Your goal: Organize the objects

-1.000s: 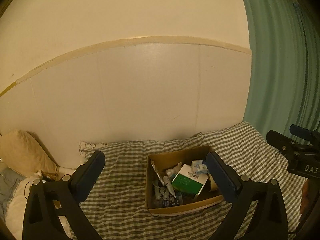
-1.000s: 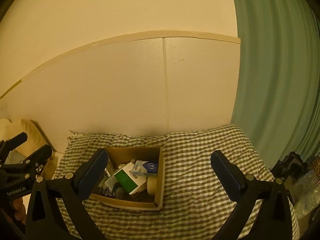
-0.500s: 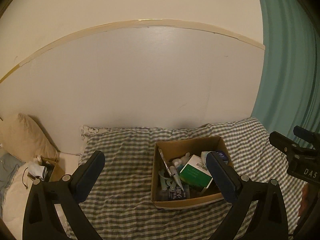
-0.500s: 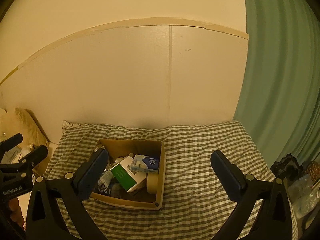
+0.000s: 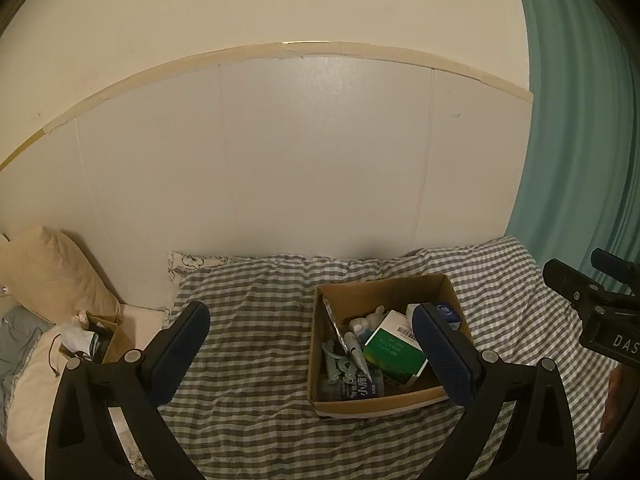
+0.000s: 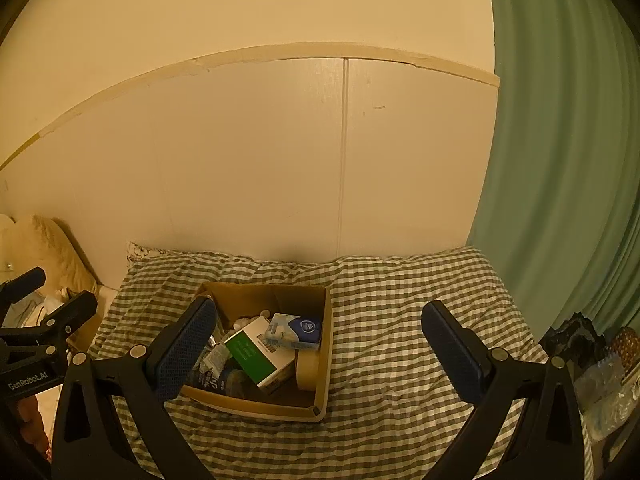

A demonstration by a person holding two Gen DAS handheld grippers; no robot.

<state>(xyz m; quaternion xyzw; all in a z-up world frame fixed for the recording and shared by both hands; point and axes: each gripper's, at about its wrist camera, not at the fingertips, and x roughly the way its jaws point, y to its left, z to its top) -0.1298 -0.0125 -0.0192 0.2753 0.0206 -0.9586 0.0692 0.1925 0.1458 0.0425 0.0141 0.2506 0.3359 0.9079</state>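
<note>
**Both grippers held open above a box of odds and ends on the bed**

The cardboard box (image 5: 382, 344) sits on the checked bedspread (image 5: 260, 320), near the panelled wall. Both grippers hang above the bed with nothing between their jaws: the left gripper (image 5: 310, 350) has its jaws spread wide, and so does the right gripper (image 6: 320, 346).

The left wrist view looks into the box from its left side and shows a green and white carton (image 5: 394, 354) leaning across the middle, a slim tube (image 5: 358, 354) beside it, pale green plastic pieces (image 5: 340, 366) and a dark packet with printed characters (image 5: 358, 388) at the near wall. The right gripper's body shows at this view's right edge.

The right wrist view sees the same box (image 6: 260, 344) from the other side. Here the green carton (image 6: 258, 354) lies under a white and blue packet (image 6: 296, 330), and a roll of brown tape (image 6: 308, 370) stands against the right wall, which the left view hides. The left gripper's body appears at this view's left edge.

A beige pillow (image 5: 52, 272) lies at the bed's left end, with crumpled cloth and a small open box below it. A green curtain (image 6: 560, 160) hangs on the right, with dark clutter (image 6: 576, 336) at its foot
</note>
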